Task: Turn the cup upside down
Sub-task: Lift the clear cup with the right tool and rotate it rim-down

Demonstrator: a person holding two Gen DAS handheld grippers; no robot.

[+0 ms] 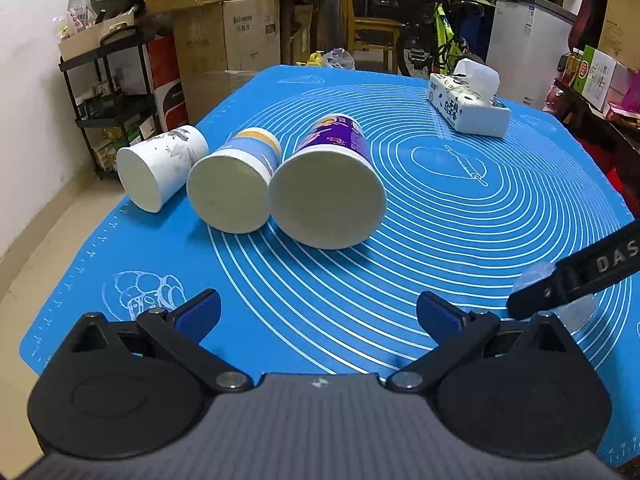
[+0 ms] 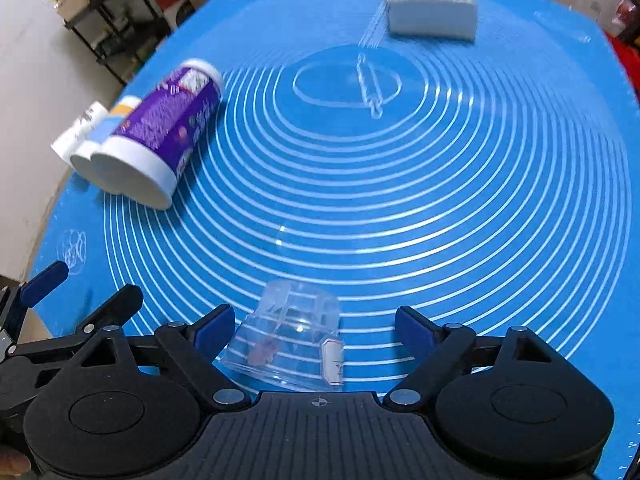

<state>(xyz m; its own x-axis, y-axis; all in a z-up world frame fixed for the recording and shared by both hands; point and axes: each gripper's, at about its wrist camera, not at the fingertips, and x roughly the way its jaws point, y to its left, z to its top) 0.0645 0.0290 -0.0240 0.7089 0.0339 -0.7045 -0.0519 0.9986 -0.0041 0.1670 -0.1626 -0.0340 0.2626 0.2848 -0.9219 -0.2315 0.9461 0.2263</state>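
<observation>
A clear plastic cup stands upside down on the blue mat, base up, between the open fingers of my right gripper; the pads do not touch it. In the left wrist view the cup shows only partly behind the right gripper's finger at the right edge. My left gripper is open and empty above the mat's near edge. Three paper cups lie on their sides at the left: a purple one, a blue-and-yellow one and a white one.
A white tissue pack lies at the far right of the mat, also in the right wrist view. Black shelves, cardboard boxes and a bicycle stand beyond the table. The left gripper's finger shows at the left.
</observation>
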